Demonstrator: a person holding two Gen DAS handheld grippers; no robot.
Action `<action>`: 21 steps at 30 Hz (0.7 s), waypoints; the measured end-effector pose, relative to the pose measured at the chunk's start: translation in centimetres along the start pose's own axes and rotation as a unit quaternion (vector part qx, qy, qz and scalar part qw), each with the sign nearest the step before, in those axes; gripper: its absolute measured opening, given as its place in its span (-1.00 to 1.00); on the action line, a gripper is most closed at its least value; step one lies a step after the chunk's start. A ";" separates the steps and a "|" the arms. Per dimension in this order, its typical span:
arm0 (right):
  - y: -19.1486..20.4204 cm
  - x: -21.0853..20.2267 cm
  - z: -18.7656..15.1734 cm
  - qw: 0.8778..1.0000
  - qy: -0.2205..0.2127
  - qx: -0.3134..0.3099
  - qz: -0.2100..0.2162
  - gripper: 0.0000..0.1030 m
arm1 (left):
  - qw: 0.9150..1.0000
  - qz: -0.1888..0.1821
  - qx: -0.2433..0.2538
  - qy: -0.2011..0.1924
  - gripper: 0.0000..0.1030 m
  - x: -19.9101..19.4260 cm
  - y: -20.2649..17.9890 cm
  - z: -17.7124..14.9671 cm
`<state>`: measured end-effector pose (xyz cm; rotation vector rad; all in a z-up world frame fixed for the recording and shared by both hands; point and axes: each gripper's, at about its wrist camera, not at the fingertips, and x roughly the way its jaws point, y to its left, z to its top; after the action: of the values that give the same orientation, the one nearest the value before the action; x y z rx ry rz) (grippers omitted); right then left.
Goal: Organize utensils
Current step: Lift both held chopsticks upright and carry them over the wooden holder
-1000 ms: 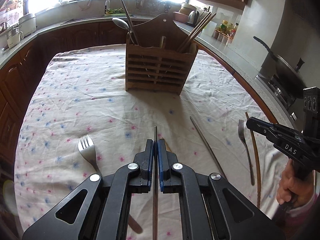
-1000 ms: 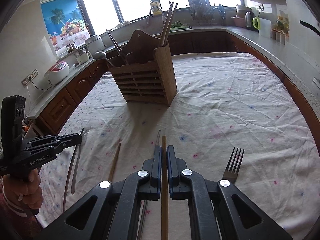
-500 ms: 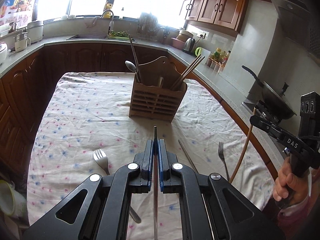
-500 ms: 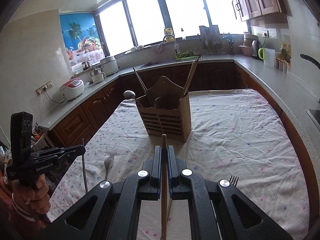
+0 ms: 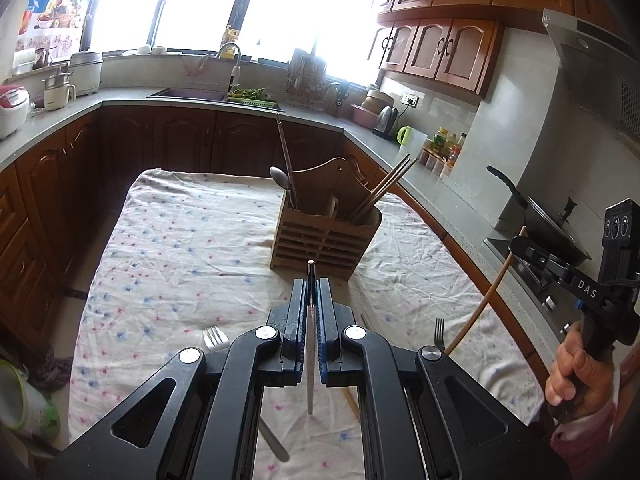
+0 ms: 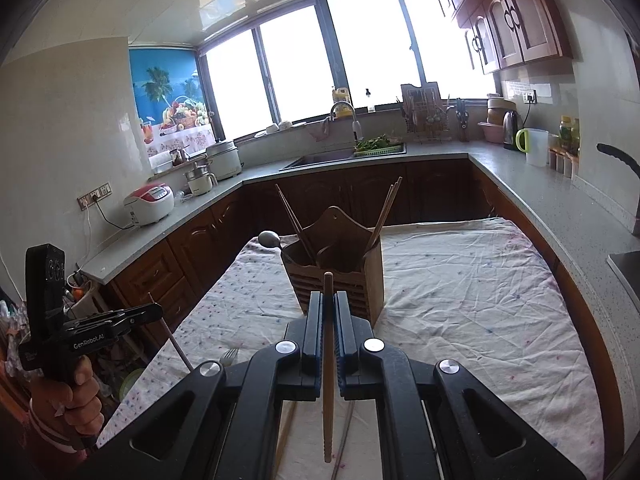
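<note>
Home kitchen, sink (image 6: 320, 160), wooden cabinets (image 5: 440, 52), wok (image 5: 552, 236), rice cooker (image 6: 149, 203)

Bright windows (image 6: 360, 60) above a grey counter (image 5: 52, 128), brown wooden cabinets (image 5: 440, 48) all around.

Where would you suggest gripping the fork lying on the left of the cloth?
Probably its handle, from above, jaws across it: the fork lies flat on the cloth, tines toward the wooden holder, and the handle is slim and straight, unlike the broad tines.

A thin metal chopstick (image 5: 310, 344) and a wooden chopstick (image 6: 328, 364) hang lifted before the slatted wooden holder (image 5: 324, 240).
</note>
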<state>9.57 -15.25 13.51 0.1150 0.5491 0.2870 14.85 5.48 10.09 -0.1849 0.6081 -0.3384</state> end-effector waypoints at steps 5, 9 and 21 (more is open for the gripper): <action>-0.3 0.6 0.2 1.000 0.000 0.007 0.004 -0.90 | 1.000 0.001 0.000 -0.006 -0.93 0.0 0.0 0.7; -0.3 0.8 0.4 1.000 -0.004 0.009 0.005 -0.90 | 1.000 0.001 0.000 -0.011 -0.93 0.1 0.0 1.3; -0.8 2.1 2.5 0.999 -0.028 0.018 0.010 -0.90 | 0.999 -0.001 0.002 -0.033 -0.93 0.6 -0.3 3.9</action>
<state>12.83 -15.50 14.46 0.1625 0.4978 0.2924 17.56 5.27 13.02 -0.1922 0.5411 -0.3343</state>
